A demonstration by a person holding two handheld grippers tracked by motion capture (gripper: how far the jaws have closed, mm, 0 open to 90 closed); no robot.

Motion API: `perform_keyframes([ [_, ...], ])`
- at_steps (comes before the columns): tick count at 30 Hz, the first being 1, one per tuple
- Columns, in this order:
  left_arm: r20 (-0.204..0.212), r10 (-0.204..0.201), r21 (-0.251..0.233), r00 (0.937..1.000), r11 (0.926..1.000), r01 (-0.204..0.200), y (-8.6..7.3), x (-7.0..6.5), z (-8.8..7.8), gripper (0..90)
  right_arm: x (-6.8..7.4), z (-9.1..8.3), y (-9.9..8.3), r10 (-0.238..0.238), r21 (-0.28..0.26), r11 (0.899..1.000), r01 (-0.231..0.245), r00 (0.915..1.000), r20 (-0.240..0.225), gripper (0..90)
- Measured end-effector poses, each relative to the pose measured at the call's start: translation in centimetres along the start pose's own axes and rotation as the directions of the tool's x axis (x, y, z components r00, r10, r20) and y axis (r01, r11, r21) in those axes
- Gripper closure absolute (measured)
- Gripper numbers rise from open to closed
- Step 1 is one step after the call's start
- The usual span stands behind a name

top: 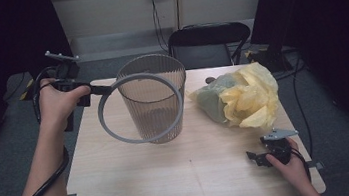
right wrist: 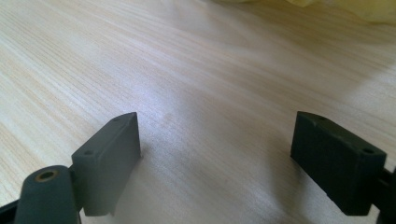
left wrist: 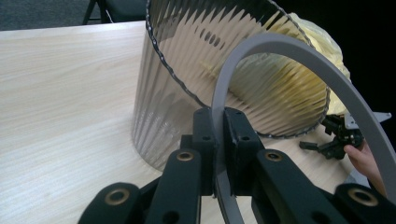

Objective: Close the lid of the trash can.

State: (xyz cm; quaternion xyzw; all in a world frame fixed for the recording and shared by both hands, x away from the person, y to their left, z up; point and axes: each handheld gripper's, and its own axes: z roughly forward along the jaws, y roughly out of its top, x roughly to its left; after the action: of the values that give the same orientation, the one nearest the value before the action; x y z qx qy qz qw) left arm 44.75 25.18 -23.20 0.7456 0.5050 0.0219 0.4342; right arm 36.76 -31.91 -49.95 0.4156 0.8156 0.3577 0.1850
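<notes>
A: Above the table point(top: 137, 183), in the high view, the left tongs point(top: 96, 90) pinch a grey ring point(top: 139, 107) by its edge. The hoop stands tilted on edge in front of the ribbed bin point(top: 155, 98), overlapping its rim but not yet around it.

B: So the bin lies straight ahead of the left tongs?

A: Yes, to their right in that view, upright, its axis vertical. I'd judge the ring has to be laid flat and brought over the rim. The right tongs point(top: 254, 157) rest low near the table's right corner, well apart from the bin. A crumpled yellow bag point(top: 245, 97) lies just beside the bin.

B: And the left gripper view?

A: The left tongs point(left wrist: 219, 140) are shut tight on the ring point(left wrist: 299, 51); behind them, the bin point(left wrist: 187, 70) tilts across the frame.

B: The right gripper view?

A: The right tongs point(right wrist: 215, 158) stand wide, nothing between them, over bare pale wood point(right wrist: 196, 70).

B: The room?

A: Dark curtains, grey floor, a black chair point(top: 208, 43) behind the table.
</notes>
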Motion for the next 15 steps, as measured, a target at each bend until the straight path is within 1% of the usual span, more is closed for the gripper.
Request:
perform_keyframes([
  [4, -0.011, -0.009, -0.004, 0.9999, 1.0, 0.009, 0.5, -0.1, 0.1, 84.0, 0.0, 0.0, 0.0, 0.0, 0.001, 1.0, 0.0, 1.0, -0.004, 15.0],
  [6, -0.01, -0.02, -0.009, 0.9998, 0.9998, 0.02, 0.7, 0.1, 0.2, 84.0, 0.0, 0.0, 0.0, -0.001, 0.001, 1.0, 0.001, 1.0, -0.005, 15.0],
  [9, -0.021, -0.024, -0.014, 0.9995, 0.9996, 0.024, 1.0, 0.4, 0.4, 84.0, 0.0, 0.0, 0.0, -0.001, 0.001, 1.0, 0.001, 1.0, -0.005, 14.9],
  [12, -0.023, -0.036, -0.014, 0.9991, 0.9993, 0.035, 1.4, 0.6, 0.7, 84.0, 0.0, 0.0, 0.0, -0.001, 0.001, 1.0, 0.001, 1.0, -0.006, 14.9],
  [13, -0.027, -0.029, -0.009, 0.9992, 0.9995, 0.029, 1.5, 0.7, 0.7, 84.0, 0.0, 0.0, 0.0, -0.001, 0.001, 1.0, 0.001, 1.0, -0.006, 14.9],
  [15, -0.029, -0.033, -0.015, 0.999, 0.9994, 0.033, 1.7, 0.8, 1.0, 84.0, 0.0, 0.0, 0.0, -0.001, 0.001, 1.0, 0.001, 1.0, -0.006, 14.9],
])
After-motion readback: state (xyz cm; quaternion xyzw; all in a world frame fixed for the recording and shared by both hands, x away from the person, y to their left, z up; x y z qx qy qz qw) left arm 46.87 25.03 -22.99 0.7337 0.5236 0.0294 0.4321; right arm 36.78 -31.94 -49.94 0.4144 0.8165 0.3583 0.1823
